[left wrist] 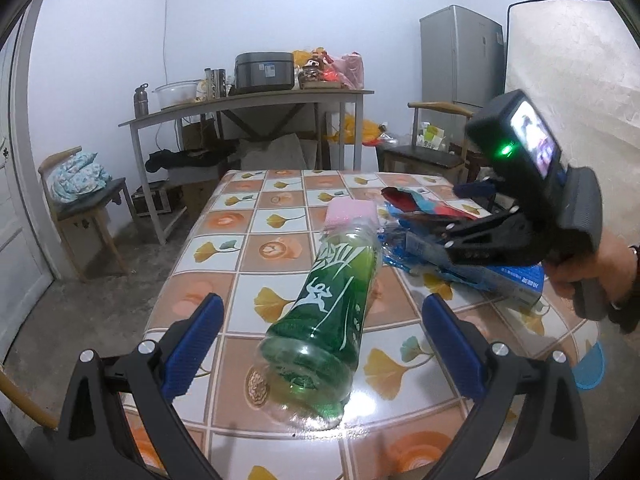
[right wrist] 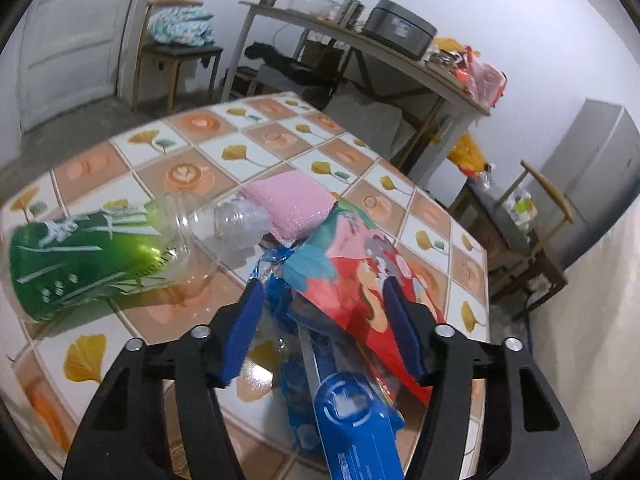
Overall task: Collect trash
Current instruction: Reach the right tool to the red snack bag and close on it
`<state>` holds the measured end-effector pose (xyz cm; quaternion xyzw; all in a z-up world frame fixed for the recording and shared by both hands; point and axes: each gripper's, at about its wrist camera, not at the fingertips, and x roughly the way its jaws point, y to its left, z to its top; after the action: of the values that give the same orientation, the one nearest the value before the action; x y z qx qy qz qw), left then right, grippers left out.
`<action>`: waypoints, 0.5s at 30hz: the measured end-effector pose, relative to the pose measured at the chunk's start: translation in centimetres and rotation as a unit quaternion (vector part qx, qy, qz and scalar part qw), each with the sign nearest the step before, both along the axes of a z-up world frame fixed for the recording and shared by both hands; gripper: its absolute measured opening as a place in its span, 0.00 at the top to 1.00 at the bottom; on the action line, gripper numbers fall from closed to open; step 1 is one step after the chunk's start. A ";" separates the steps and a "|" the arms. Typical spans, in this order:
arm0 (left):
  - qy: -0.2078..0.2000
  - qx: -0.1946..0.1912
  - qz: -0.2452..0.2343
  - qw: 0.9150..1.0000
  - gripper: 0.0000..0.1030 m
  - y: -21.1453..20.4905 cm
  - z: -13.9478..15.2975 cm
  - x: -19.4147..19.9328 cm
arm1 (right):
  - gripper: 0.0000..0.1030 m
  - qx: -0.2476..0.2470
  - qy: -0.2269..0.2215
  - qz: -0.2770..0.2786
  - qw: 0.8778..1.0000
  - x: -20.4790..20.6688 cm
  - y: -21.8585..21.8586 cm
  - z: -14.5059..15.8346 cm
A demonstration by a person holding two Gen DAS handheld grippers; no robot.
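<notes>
Both grippers poised over the trash pile, nothing picked up yet.

My left gripper (left wrist: 320, 344) has its jaws spread wide, with the green bottle (left wrist: 324, 320) lying on its side between them on the tiled surface (left wrist: 224, 280), its base nearest me and its neck pointing away toward the pink sponge (left wrist: 351, 213). My right gripper (right wrist: 320, 316) is also released, jaws either side of the red cartoon wrapper (right wrist: 360, 276), which lies over a crumpled blue wrapper (right wrist: 280, 276) and a blue box (right wrist: 352, 432). I judge the risks are these: the round bottle could roll or squirt out if I close off-centre, and the right jaws could pinch several overlapping pieces at once, dragging the pile or dropping a loose layer.
</notes>
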<state>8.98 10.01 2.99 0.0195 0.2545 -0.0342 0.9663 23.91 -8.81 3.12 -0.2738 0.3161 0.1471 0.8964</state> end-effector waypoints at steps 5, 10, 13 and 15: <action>0.008 0.002 -0.002 1.000 0.05 0.0 -0.5 0.2 | 0.76 -0.026 -0.012 -0.014 1.000 0.6 0.2 -0.9; 0.012 0.003 0.000 1.000 0.05 0.1 -0.7 0.3 | 0.87 -0.004 -0.034 -0.037 0.999 0.3 -1.1 0.3; 0.013 0.000 0.002 1.000 0.05 0.1 -0.7 0.2 | 0.92 0.011 -0.054 -0.052 0.997 -0.1 -2.2 1.6; 0.013 0.002 -0.001 1.000 0.05 -0.1 -0.7 0.1 | 0.94 0.015 -0.068 -0.061 0.996 -0.4 -3.0 2.3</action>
<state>9.06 9.92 2.33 0.0215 0.2673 -0.0344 0.9628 23.50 -11.77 5.45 -0.2502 0.2684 0.0773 0.9270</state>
